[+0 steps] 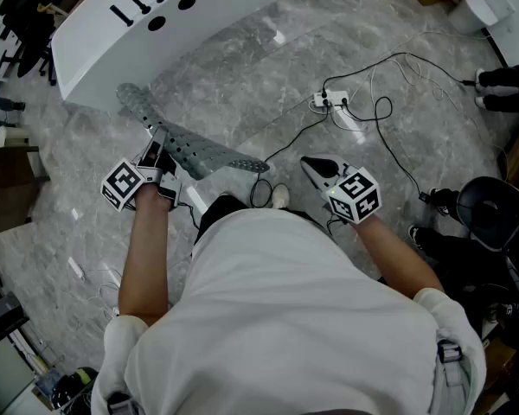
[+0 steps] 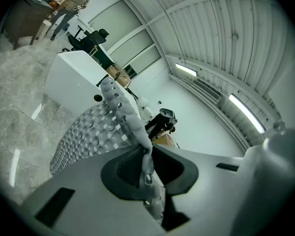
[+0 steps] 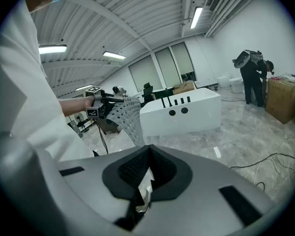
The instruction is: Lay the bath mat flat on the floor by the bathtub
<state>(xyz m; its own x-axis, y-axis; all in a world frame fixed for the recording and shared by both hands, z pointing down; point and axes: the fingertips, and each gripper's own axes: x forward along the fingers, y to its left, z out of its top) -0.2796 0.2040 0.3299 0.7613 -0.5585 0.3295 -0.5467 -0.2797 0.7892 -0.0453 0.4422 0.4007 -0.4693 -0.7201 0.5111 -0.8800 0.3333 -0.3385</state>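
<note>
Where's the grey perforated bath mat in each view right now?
Head view: grey perforated bath mat upper left of centre, hanging from the left gripper.
Left gripper view: centre-left, pinched in the jaws.
Right gripper view: left of centre, midair.
Shared landmark: white bathtub, beyond the mat.

No readable text, label, brand or number is showing anywhere; the cubes are carrying only square markers.

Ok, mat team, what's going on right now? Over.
Left gripper shut on bath mat. Right gripper shut, empty. Mat in the air, not yet down by the bathtub. Cables on the floor to the right.
</note>
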